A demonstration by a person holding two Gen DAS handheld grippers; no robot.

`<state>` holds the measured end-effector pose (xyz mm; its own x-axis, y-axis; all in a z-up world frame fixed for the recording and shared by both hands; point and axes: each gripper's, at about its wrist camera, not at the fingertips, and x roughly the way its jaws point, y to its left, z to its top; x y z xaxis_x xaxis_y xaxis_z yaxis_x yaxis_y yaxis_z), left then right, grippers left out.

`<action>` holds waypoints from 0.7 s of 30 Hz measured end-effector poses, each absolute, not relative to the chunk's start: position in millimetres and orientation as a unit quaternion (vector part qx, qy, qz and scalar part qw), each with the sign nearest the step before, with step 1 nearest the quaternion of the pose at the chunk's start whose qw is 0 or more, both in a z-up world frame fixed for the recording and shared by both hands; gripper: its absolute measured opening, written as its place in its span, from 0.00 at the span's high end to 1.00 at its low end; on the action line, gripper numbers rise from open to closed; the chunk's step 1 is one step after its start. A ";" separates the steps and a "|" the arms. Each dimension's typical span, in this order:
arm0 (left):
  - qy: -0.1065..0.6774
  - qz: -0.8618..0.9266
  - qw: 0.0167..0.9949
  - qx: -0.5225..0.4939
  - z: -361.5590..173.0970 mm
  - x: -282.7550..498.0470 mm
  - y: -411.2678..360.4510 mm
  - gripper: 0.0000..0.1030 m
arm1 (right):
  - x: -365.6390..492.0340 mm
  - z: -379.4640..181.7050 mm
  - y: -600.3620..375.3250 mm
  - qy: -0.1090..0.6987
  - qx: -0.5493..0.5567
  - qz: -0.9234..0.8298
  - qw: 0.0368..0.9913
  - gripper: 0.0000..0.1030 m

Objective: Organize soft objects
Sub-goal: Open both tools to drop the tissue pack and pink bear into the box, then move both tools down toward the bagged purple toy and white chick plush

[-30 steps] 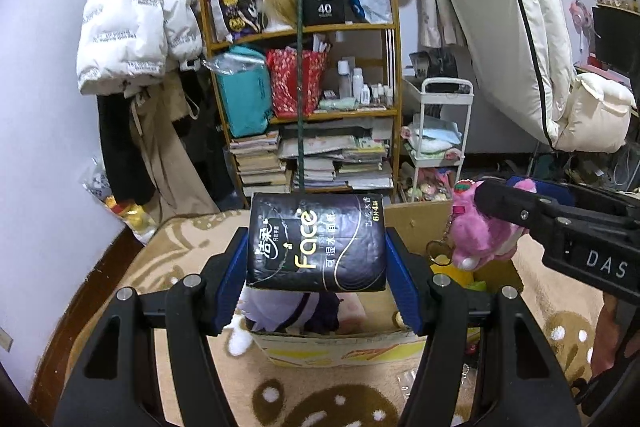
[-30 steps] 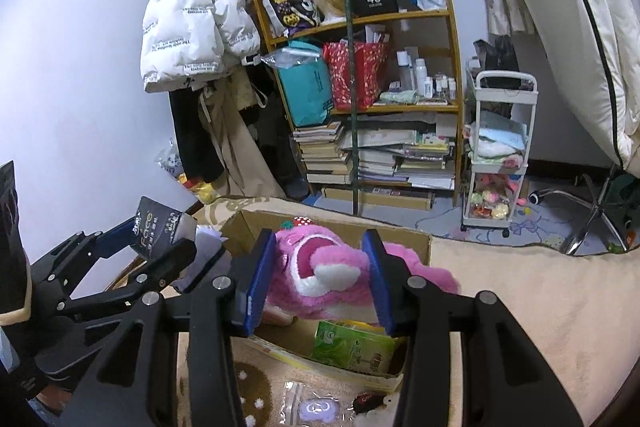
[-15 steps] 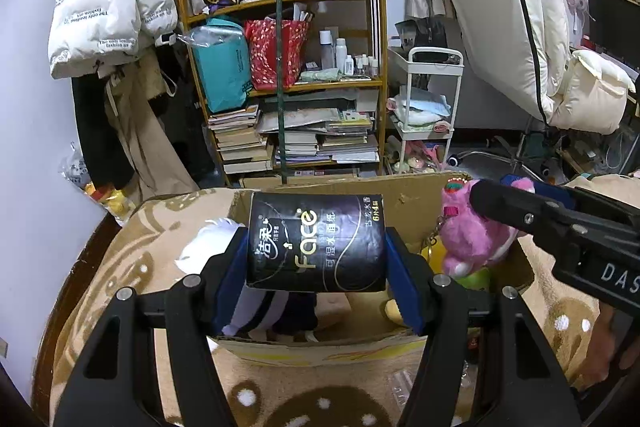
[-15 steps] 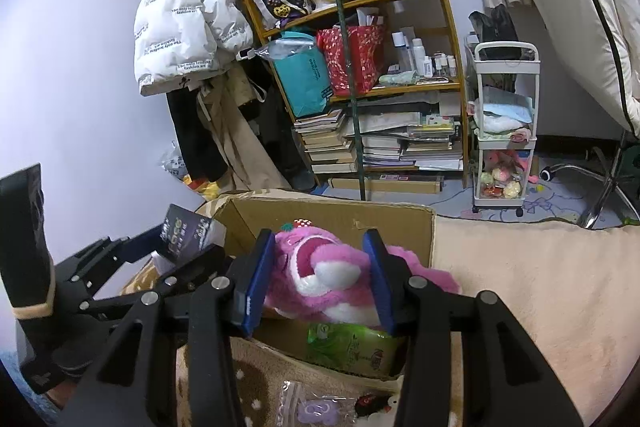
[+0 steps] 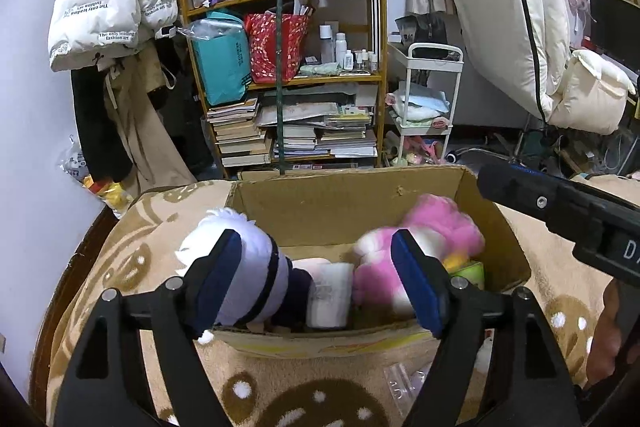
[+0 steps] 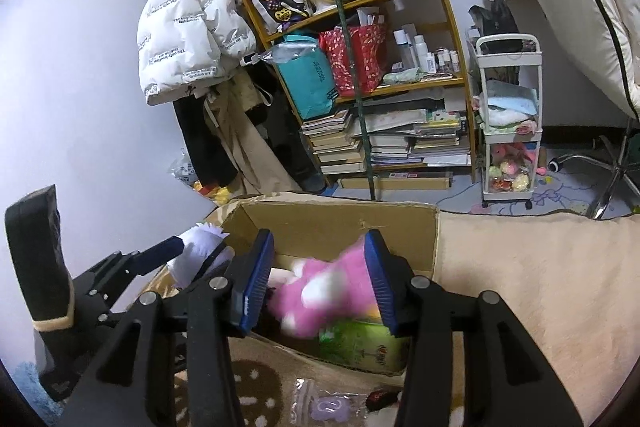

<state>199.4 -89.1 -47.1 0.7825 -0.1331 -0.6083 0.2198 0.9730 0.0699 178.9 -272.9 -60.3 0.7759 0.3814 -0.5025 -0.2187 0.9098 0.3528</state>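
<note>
Left gripper opening, empty, over cardboard box.
Right gripper apart; blurred pink plush between pads, long axis indeterminate.

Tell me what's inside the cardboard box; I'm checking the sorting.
Inside the cardboard box: a pink plush, a white-haired doll, a white pack, a green pack. Anything beneath them is covered.

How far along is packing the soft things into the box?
Done: the white-haired plush, a white pack and a green pack lie in the cardboard box. In hand: the left gripper is opening, nothing between its jaws; the pink plush, blurred, is between the jaws of the right gripper, grip unclear. Left: small plastic bags on the blanket.
</note>
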 end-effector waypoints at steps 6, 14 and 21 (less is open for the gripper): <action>0.317 -0.091 0.942 0.064 -42.4 193.0 -84.6 0.17 | 171.5 -55.4 -277.3 0.291 0.133 0.149 0.936 0.39; 0.325 -0.082 0.941 0.052 -35.5 173.7 -75.1 0.07 | 154.5 -49.1 -284.2 0.295 0.125 0.123 0.939 0.12; 0.349 -0.082 0.933 0.042 -38.7 151.4 -70.5 0.06 | 134.3 -49.1 -292.7 0.310 0.121 0.104 0.937 0.04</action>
<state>151.4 -70.5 -38.7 0.7433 -0.1238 -0.6574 0.1828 0.9829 0.0217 134.3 -292.7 -49.1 0.7860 0.2697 -0.5562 -0.1194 0.9491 0.2915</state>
